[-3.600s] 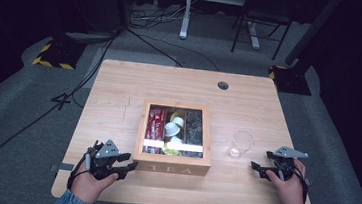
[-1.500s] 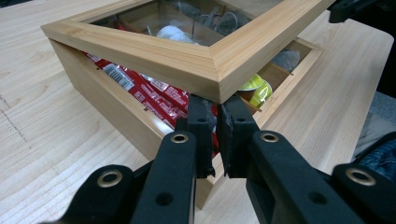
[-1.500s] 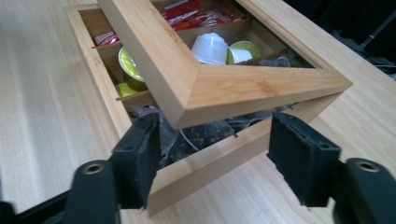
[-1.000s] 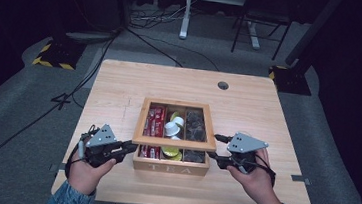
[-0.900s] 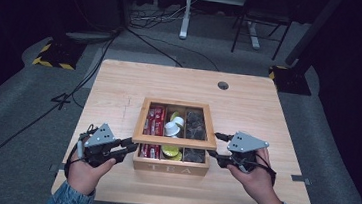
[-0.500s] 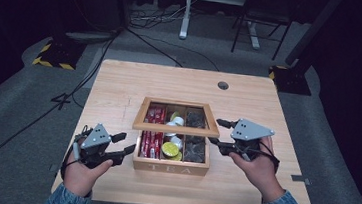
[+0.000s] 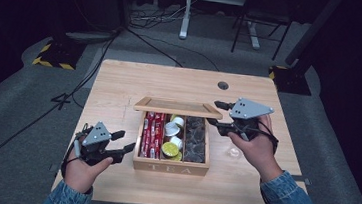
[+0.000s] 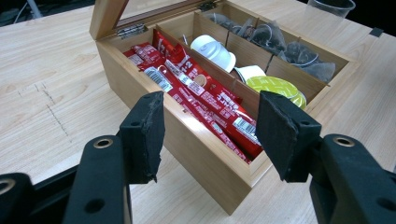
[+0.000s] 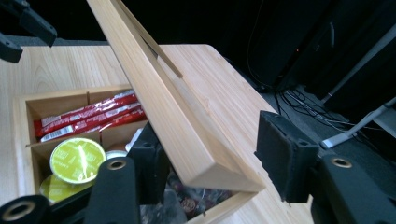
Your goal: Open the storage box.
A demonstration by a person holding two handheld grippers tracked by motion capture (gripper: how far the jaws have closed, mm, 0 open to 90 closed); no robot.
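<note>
We are partway through opening the wooden tea box (image 7: pixel 170 169), its lid (image 7: pixel 178 107) lifted but not yet laid fully back

The box sits on the table (image 7: pixel 120 83) between our two grippers, just right of the left gripper (image 7: pixel 123 144) and left of the right one; red sachets (image 8: pixel 205 100), a yellow-green capsule (image 8: pixel 275 86) and dark tea bags (image 8: pixel 285 46) lie exposed. The right gripper (image 7: pixel 215 114) straddles the lid's free corner, its jaws about half open and just narrowing, one jaw under the lid; a firm pinch we cannot confirm. The left gripper's jaws have just parted and stand empty beside the box's near corner
</note>
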